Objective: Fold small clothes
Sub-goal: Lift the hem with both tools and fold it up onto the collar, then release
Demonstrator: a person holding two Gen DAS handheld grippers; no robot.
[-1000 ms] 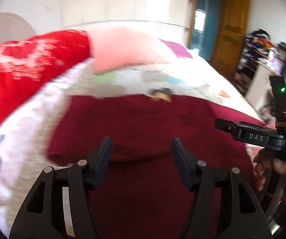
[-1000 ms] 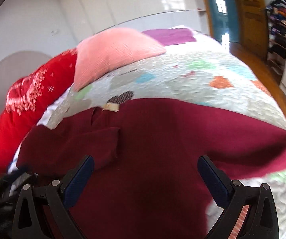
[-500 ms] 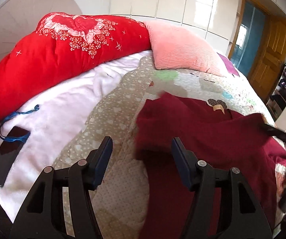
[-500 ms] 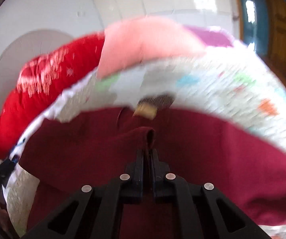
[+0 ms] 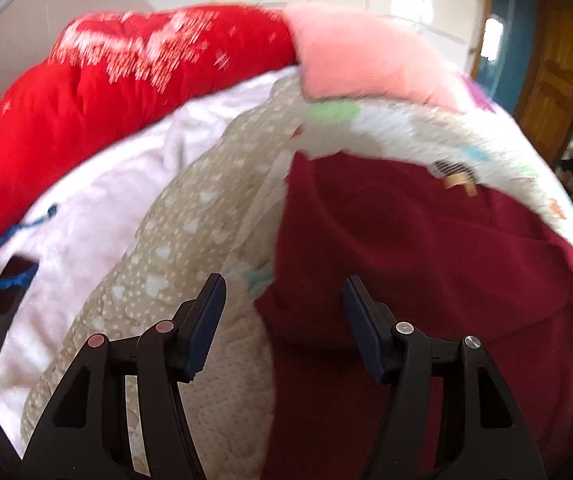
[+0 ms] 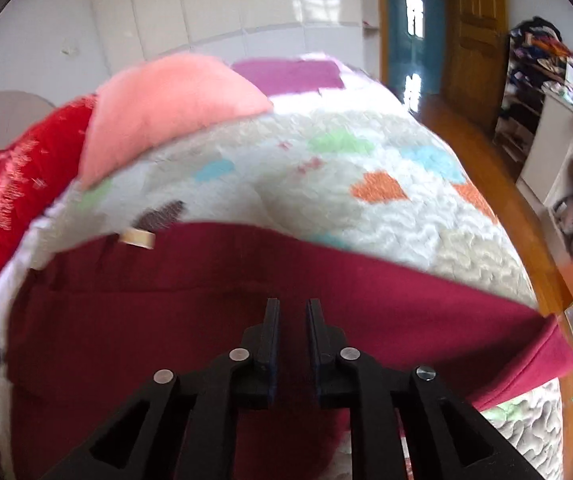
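The dark red garment lies spread on the quilt of the bed, below the pink pillow. The right gripper is over its middle; its jaws are opening from a narrow gap and hold no cloth. The left gripper has wide, empty jaws around the garment's left edge, probably to take it for a fold.

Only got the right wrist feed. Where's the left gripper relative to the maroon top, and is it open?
Observer: The left gripper is open and holds nothing. It hovers over the left edge of the maroon top.
Operator: Anything lying on that side of the bed?
Observer: Yes, a dark phone with a blue strap lies on the white blanket, well clear of the top.
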